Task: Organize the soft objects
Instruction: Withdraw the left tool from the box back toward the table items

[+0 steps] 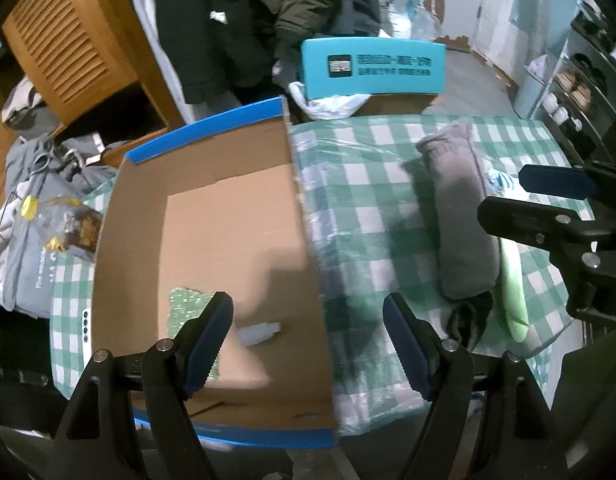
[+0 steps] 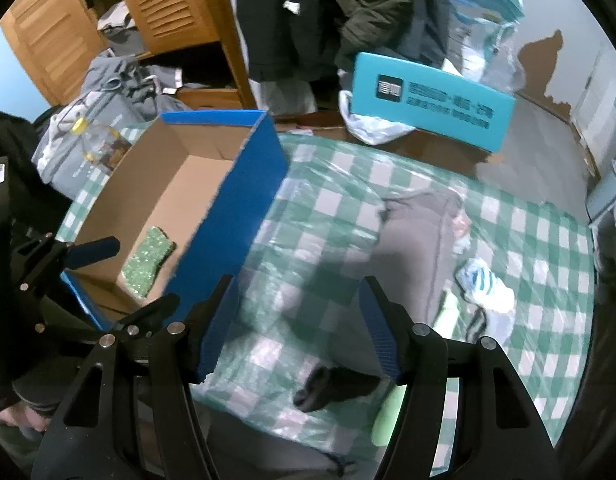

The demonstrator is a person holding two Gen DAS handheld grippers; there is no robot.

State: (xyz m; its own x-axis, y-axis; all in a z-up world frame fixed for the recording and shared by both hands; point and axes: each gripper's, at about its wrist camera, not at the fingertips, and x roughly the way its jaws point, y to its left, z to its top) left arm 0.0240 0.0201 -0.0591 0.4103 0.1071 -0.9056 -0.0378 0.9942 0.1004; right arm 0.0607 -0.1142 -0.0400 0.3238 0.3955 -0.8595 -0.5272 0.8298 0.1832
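Dark sock point(image 2: 332, 390), crumpled, beside grey folded cloth point(image 2: 412, 248) w/ seams.

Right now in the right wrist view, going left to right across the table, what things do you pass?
Cardboard box with a green sponge inside → grey folded cloth → white and blue sock.
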